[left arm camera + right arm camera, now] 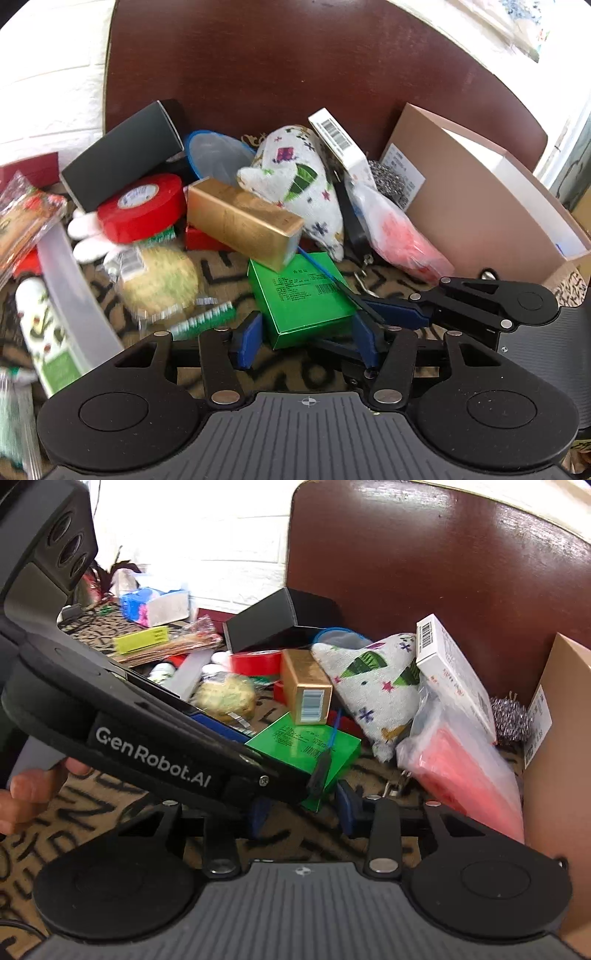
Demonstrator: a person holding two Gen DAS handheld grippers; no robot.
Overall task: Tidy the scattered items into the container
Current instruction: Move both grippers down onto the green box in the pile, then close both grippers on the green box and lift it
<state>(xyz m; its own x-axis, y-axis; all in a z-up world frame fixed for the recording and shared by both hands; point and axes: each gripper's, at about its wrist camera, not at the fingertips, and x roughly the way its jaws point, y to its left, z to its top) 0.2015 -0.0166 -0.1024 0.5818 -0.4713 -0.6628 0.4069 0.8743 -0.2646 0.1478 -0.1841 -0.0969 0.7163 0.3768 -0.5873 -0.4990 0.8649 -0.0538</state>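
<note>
A green box (303, 295) lies on the patterned cloth with a blue-handled tool (328, 275) across it. My left gripper (308, 339) has its blue pads either side of the box's near end; whether they press it is unclear. The green box (306, 746) also shows in the right wrist view, where my right gripper (303, 808) is open just before its near corner, partly hidden by the left gripper's body (147, 753). The brown cardboard container (491, 206) stands open at the right.
A pile lies behind: gold box (240, 221), red tape roll (142, 208), black box (122, 158), printed cloth pouch (295, 181), white carton (340, 147), pink bagged item (402, 236), steel scourer (388, 177), sponge (159, 280). A dark chair back (295, 74) rises behind.
</note>
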